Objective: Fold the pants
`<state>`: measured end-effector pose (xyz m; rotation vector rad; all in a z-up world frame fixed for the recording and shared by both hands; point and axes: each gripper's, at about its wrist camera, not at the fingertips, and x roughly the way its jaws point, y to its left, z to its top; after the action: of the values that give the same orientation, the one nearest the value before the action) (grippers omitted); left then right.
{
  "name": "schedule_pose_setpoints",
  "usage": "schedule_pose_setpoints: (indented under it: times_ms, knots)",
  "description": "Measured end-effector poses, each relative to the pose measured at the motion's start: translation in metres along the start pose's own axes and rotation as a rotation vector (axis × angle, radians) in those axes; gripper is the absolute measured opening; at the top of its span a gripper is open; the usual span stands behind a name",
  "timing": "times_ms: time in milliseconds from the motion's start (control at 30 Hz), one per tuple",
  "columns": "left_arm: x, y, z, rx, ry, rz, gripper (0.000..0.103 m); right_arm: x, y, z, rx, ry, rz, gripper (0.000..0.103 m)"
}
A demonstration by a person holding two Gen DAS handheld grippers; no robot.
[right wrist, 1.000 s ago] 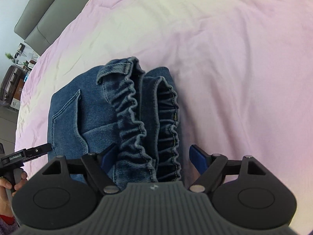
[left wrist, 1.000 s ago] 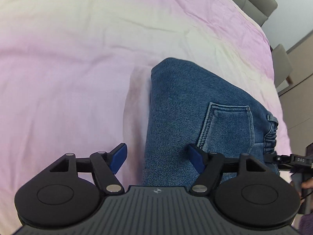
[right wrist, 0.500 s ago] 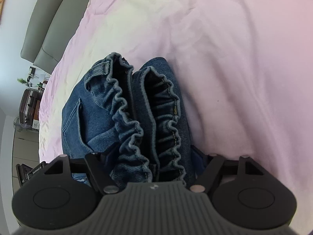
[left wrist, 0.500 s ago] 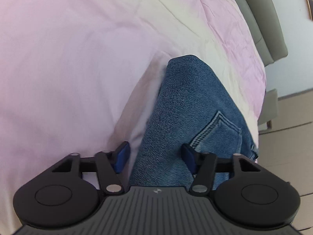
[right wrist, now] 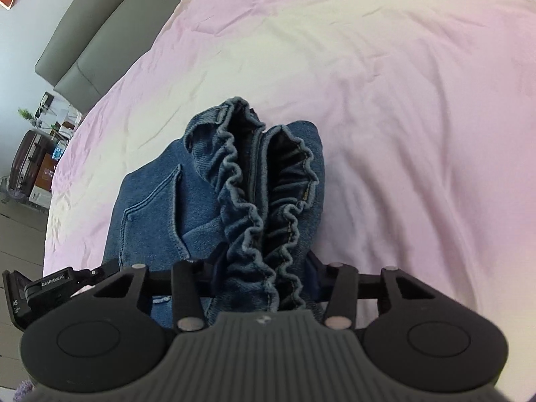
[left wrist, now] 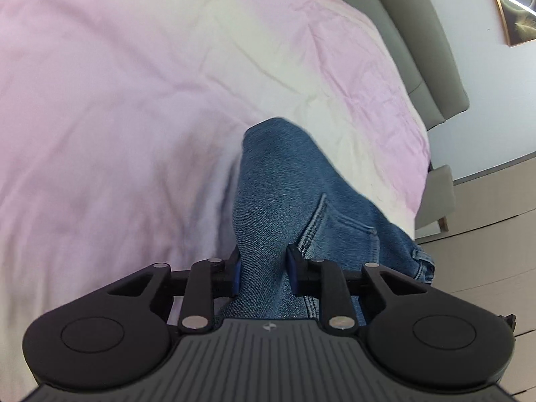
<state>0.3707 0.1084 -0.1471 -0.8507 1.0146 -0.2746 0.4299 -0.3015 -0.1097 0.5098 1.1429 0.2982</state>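
Now both grippers' jaws clamp jeans (left wrist: 284, 181).

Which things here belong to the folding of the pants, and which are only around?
Belong to the job:
- jeans, folded, elastic waistband bunched
- left gripper, jaws shut on denim
- right gripper, jaws shut on the waistband
- pink bedsheet, the work surface

Only around:
- grey headboard
- suitcase
- wall picture
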Motion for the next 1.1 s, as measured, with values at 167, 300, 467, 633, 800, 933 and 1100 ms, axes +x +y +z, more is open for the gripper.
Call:
schedule_pose_setpoints:
  times_ms: [167,300,467,633,800,933,1100]
  knots:
    - [-0.060,0.005,-0.002,0.031,-0.055,-0.005,0.026,-0.021,0.045,-0.025,-0.032,-0.002,0.046,0.042]
    - [-0.108,0.017,-0.001,0.049,-0.099,0.020,0.026,-0.022,0.083,-0.049,-0.055,0.000,0.106,0.042]
    - [-0.167,0.036,0.010,0.087,-0.132,0.082,0.026,-0.007,0.131,-0.082,-0.060,0.019,0.185,0.042]
    - [-0.214,0.070,0.023,0.105,-0.151,0.149,0.026,0.025,0.176,-0.114,-0.049,0.044,0.263,0.042]
    - [-0.242,0.110,0.042,0.111,-0.131,0.198,0.026,0.065,0.212,-0.141,-0.040,0.083,0.300,0.042]
    - [-0.247,0.137,0.055,0.108,-0.114,0.211,0.026,0.094,0.230,-0.155,-0.029,0.104,0.306,0.042]
    - [-0.236,0.172,0.058,0.090,-0.081,0.202,0.026,0.126,0.236,-0.164,-0.025,0.139,0.282,0.042]
